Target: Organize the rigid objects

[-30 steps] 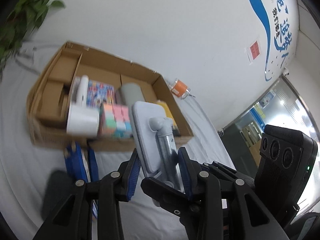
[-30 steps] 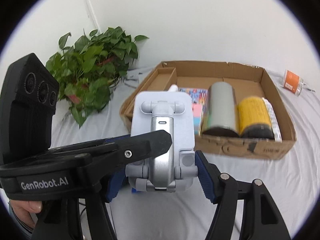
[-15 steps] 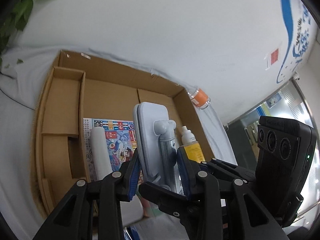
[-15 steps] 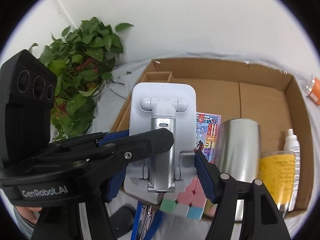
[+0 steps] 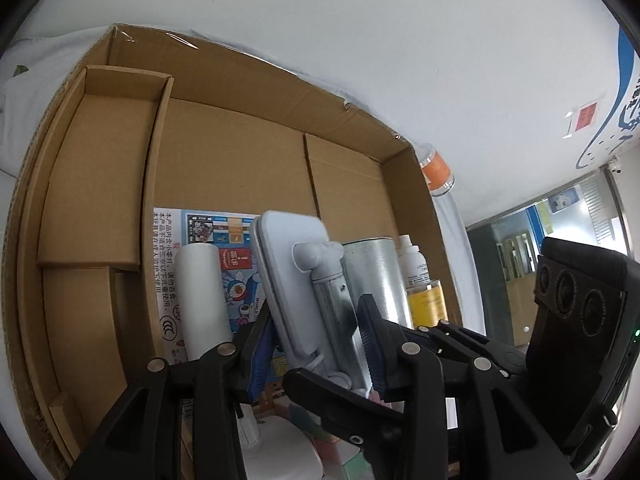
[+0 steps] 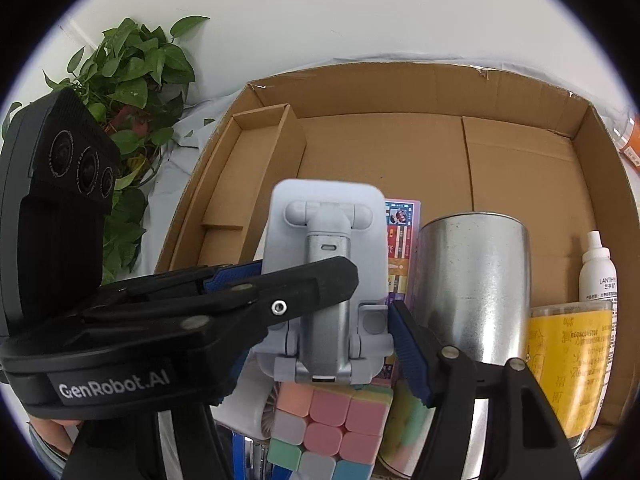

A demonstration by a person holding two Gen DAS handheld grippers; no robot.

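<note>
Both grippers hold one folded pale-grey phone stand (image 5: 304, 292) over an open cardboard box (image 5: 224, 168). My left gripper (image 5: 316, 344) is shut on its sides. My right gripper (image 6: 332, 320) is shut on the same stand (image 6: 326, 264). Below it, in the box (image 6: 520, 168), lie a pastel puzzle cube (image 6: 328, 420), a silver can (image 6: 472, 280), a yellow-labelled jar (image 6: 568, 356), a white spray bottle (image 6: 598, 264), a white cylinder (image 5: 200, 300) and a printed colourful packet (image 5: 192, 236).
A narrow cardboard divider compartment (image 5: 100, 168) runs along the box's left side. A leafy green plant (image 6: 132, 80) stands left of the box. An orange-banded jar (image 5: 438, 168) lies beyond the box's right wall. White cloth covers the surface.
Both grippers have carried the phone stand forward from in front of the box to above the items inside it; the box now fills both views.
</note>
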